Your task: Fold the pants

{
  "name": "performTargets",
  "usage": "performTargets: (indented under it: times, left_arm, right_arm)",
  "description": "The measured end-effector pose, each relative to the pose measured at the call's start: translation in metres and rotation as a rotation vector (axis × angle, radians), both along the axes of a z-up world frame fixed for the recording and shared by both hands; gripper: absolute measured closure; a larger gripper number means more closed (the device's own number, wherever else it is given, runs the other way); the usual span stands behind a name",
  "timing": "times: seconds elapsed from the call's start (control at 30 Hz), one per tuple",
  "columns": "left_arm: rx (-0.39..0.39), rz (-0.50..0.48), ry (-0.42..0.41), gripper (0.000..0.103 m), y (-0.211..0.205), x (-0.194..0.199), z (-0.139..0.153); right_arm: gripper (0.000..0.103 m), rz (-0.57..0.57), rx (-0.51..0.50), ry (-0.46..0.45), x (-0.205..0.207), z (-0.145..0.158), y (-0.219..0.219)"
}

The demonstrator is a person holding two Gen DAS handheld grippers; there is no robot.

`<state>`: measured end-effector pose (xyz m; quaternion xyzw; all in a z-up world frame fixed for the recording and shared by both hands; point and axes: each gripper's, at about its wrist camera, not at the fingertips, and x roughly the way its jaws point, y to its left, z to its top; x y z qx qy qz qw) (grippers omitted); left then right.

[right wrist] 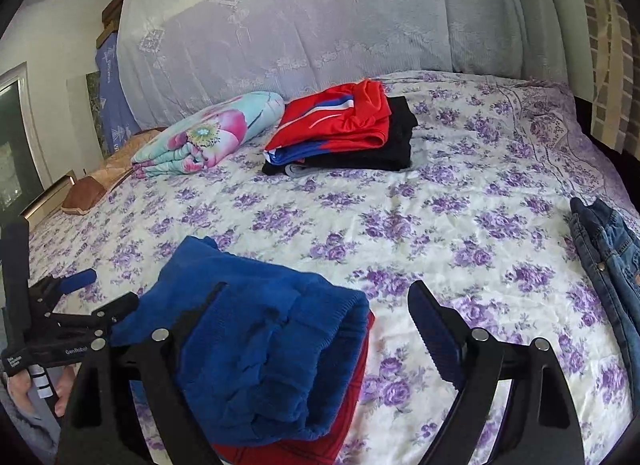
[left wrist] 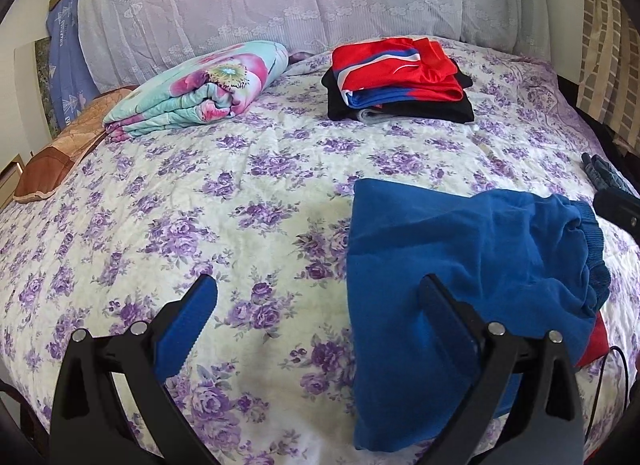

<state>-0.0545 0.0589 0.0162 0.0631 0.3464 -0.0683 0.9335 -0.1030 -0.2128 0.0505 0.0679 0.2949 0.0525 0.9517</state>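
Looking along the left gripper first, then the right.

Left wrist view
- Left gripper [left wrist: 318, 307]: jaws spread wide, holding nothing; the blue-padded left finger hangs over bare bedspread, the right finger shows in front of the blue pants.
- Blue pants [left wrist: 460, 249]: folded into a rough rectangle on the near right part of the bed, ribbed waistband bunched at the right end.
- Red garment [left wrist: 596, 345]: a corner pokes out from under the pants at their lower right.
- Bedspread [left wrist: 248, 193]: white with purple flowers, covering the bed.
- Folded clothes stack [left wrist: 400, 81]: red and blue shiny garment on top of black ones, far centre.
- Rolled quilt [left wrist: 200, 89]: turquoise with pink flowers, left of the stack, near it but apart.
- Pillow [left wrist: 60, 161]: brown, at the left edge of the bed.
- Jeans [left wrist: 604, 175]: small strip seen at the right edge.

Right wrist view
- Right gripper [right wrist: 316, 297]: jaws wide apart, gripping nothing; the left finger lies against the blue pants [right wrist: 256, 345], the right finger hangs over bedspread [right wrist: 440, 193].
- Red garment [right wrist: 352, 397]: lies under the pants, showing along their right and lower edges.
- Left gripper [right wrist: 80, 289]: seen at the far left beside the pants, one blue pad visible; a hand [right wrist: 24, 393] holds its handle.
- Jeans [right wrist: 608, 261]: on the right edge of the bed, well apart from the pants.
- Folded clothes stack [right wrist: 344, 129] and rolled quilt [right wrist: 208, 133]: side by side at the far end.
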Motion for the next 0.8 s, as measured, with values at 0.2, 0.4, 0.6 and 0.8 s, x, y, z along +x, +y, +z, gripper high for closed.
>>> performTargets:
  times: [0.2,0.4,0.6,0.8]
  left_arm:
    - [0.034,-0.024,0.036,0.004,-0.002,-0.001,-0.023]
    - [-0.052,-0.053,0.099,0.004,0.009,-0.001,-0.036]
    - [0.006,-0.047,0.055,0.004,0.013,0.020,-0.008]
    - [0.057,-0.069,0.051,0.004,0.000,0.080,0.016]
  right_arm:
    - [0.084,0.081,0.008,0.056,0.032,-0.012,0.012]
    - [0.089,0.112,-0.036,0.148,0.042,-0.046,0.003]
    - [0.082,0.119,-0.050,0.073,0.028,-0.020,0.015]
    - [0.077,0.320,-0.050,-0.017,-0.010,0.003,0.064]
